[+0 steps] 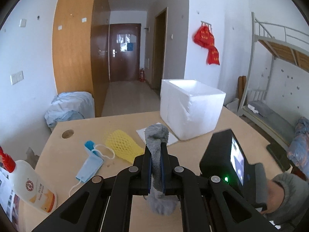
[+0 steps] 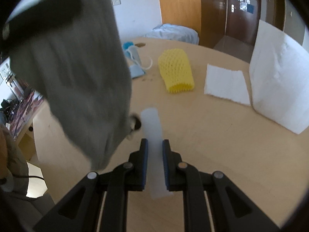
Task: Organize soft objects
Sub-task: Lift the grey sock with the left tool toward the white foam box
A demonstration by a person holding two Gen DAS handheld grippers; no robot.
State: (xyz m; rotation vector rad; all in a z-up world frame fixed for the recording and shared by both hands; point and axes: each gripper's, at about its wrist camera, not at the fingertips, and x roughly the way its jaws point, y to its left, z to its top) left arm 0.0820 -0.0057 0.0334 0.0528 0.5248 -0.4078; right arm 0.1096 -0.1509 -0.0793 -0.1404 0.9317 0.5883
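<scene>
Sock (image 1: 156, 154) clamped in left hand-held gripper (image 1: 156, 152); right hand-held gripper (image 2: 155, 150) pinches white strip (image 2: 152, 135). Step: carry, judged. Next: reach foam box (image 1: 191, 108), lower, release.

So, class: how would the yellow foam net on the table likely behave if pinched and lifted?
The yellow foam net looks like open mesh, so probably very light and squashy. It lies half flattened, so it would likely sag. Being tubular, it might roll if nudged.

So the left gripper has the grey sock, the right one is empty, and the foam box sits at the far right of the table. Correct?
Not quite: the right gripper is not empty. The right wrist view shows it shut on a translucent white strip. The rest holds: the left gripper holds the grey sock, and the foam box sits at the table's far right.
</scene>
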